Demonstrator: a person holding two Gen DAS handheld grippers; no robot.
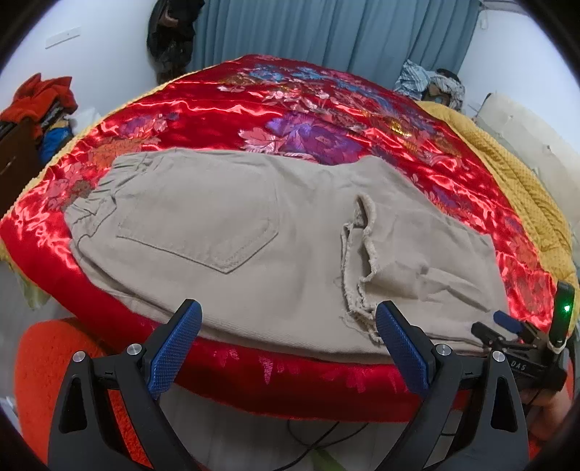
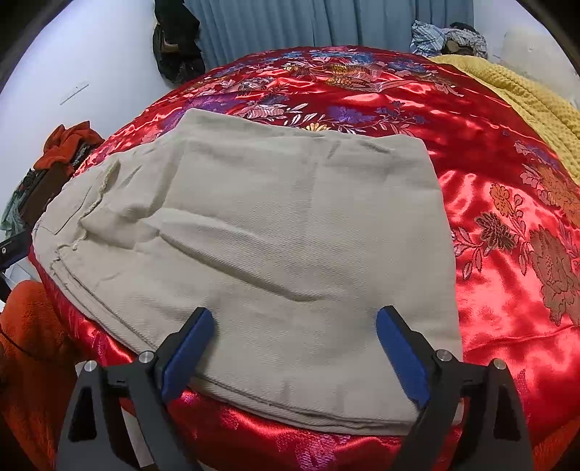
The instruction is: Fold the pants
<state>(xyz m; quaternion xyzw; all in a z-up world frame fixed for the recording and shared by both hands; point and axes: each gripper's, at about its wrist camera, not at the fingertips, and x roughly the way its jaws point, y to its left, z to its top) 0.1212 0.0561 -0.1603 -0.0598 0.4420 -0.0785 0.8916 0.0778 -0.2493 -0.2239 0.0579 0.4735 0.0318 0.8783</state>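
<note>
Lying folded on the red floral bedspread [image 1: 203, 108], the beige pants [image 1: 253, 224] reach its near edge, frayed hems on top. Both tools, the left gripper [image 1: 288, 319] and right gripper [image 2: 295, 326], hover spread wide, apparently just above the cloth, holding nothing.

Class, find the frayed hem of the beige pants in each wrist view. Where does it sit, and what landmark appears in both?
Left wrist: the frayed hem lies right of centre on the pants, beyond the right jaw.
Right wrist: the frayed hem sits at the far left.
Shared landmark: the blue curtain behind the bed.
</note>
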